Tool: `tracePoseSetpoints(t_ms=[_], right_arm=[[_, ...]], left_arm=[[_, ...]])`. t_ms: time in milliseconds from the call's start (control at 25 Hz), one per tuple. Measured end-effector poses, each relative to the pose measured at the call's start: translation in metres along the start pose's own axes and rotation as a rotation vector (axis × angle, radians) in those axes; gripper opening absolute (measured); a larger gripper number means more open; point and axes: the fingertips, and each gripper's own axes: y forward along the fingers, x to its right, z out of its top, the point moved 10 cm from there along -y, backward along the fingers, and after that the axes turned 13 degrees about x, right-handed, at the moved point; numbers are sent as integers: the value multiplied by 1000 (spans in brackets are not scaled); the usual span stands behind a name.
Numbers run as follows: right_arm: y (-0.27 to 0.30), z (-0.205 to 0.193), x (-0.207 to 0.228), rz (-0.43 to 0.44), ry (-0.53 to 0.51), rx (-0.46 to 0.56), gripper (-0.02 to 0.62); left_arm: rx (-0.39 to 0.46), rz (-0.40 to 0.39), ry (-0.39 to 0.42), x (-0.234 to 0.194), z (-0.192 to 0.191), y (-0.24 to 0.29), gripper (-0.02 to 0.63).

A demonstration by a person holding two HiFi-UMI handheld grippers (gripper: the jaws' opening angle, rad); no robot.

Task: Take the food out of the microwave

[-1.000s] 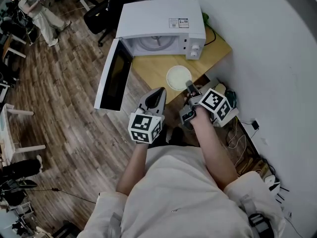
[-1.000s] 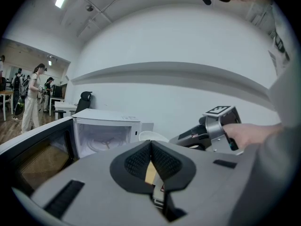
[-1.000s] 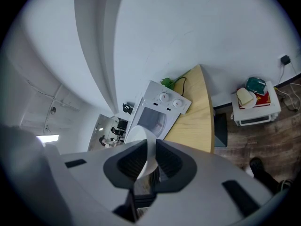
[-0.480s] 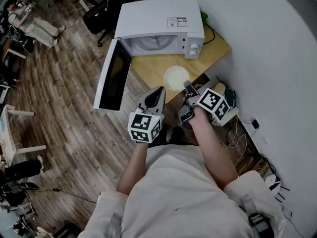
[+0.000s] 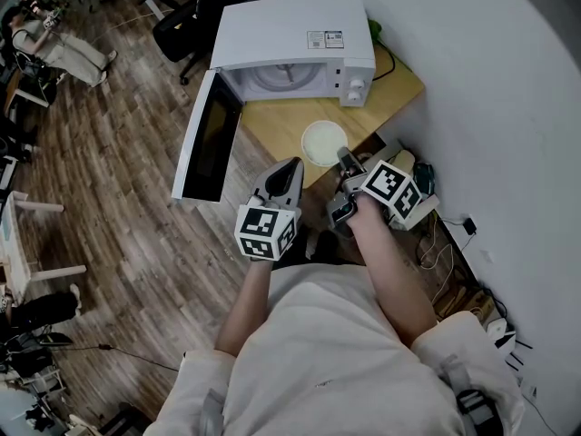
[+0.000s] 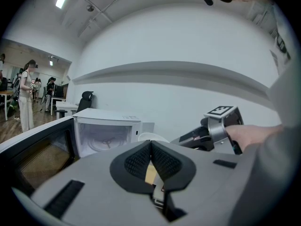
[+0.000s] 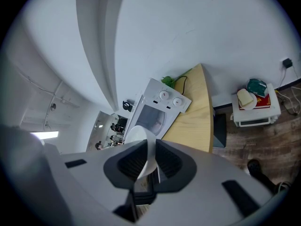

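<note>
The white microwave [image 5: 290, 34] stands on a wooden table [image 5: 272, 130] with its door [image 5: 211, 139] swung wide open to the left; its glass turntable [image 5: 277, 80] is bare. A white bowl [image 5: 325, 142] is over the table's front part, just outside the oven. My right gripper [image 5: 345, 159] is shut on its near rim, and the white rim [image 7: 138, 138] runs between the pads [image 7: 171, 161]. My left gripper [image 5: 289, 175] hovers in front of the table edge, left of the bowl, shut with nothing in it [image 6: 150, 147]. I cannot tell whether the bowl rests on the table.
The open door juts out over the wood floor at the left. A white wall runs along the right. Below the table's right end sit a small white appliance [image 7: 256, 105] and loose cables [image 5: 445, 252]. A black office chair [image 5: 186, 16] stands behind the microwave.
</note>
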Motion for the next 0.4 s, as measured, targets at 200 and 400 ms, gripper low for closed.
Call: tracePoseSetpoints(t_ms=[200,400], right_arm=[[1,0,1,-5,1,-8,51],[2,-1,1,-9,-2,-11,52]], left_arm=[[-2,-1,0,0,0,2,8],[-2,-1,-1,-1,-1,2,8]])
